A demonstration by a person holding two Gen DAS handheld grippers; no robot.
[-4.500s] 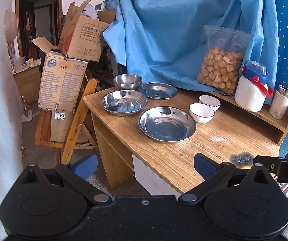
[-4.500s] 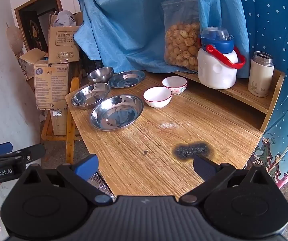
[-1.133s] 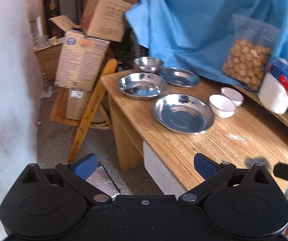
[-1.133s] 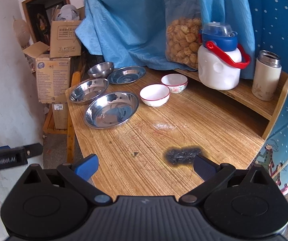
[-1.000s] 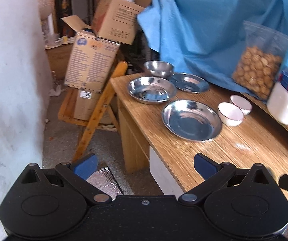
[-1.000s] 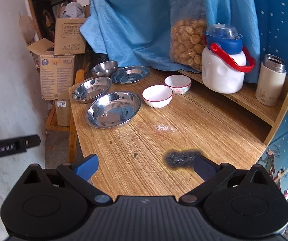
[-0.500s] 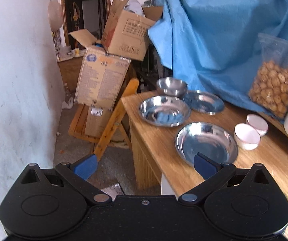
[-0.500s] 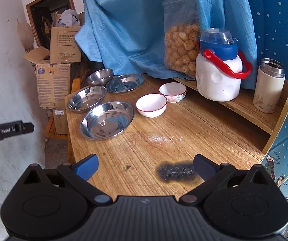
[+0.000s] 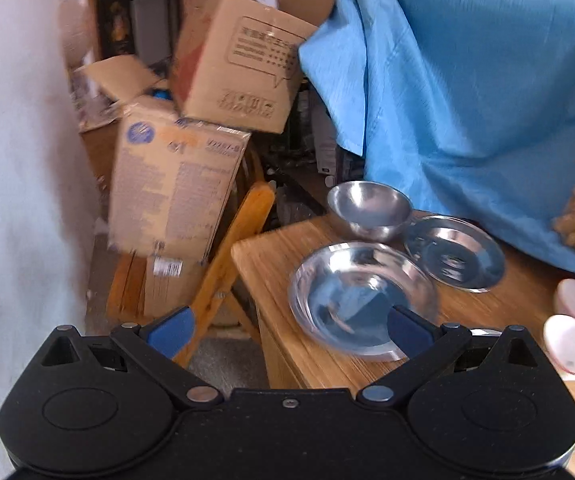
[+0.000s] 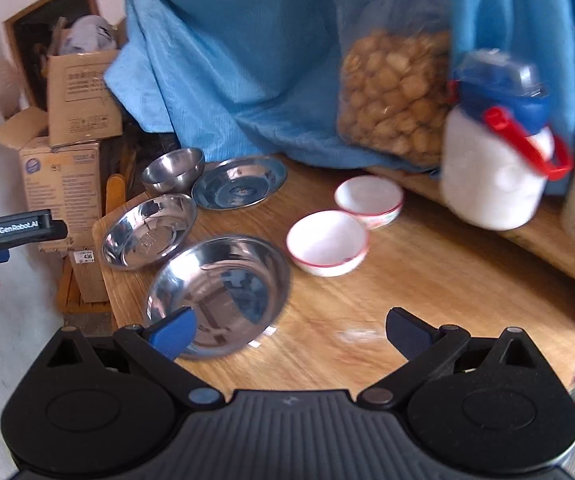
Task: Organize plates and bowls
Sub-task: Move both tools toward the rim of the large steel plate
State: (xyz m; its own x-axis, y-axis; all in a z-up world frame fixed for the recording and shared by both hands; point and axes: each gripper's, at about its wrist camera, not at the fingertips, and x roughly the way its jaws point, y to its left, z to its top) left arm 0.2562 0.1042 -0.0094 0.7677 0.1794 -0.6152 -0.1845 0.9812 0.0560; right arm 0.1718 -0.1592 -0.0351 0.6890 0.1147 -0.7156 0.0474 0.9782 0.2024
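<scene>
Near the table's left edge lies a steel plate (image 9: 363,300), just ahead of the left gripper (image 9: 291,322), jaws spread and empty. Right gripper (image 10: 289,332), likewise spread and empty, faces the nearest steel plate (image 10: 223,284); white bowls (image 10: 327,242) sit farther right.
</scene>
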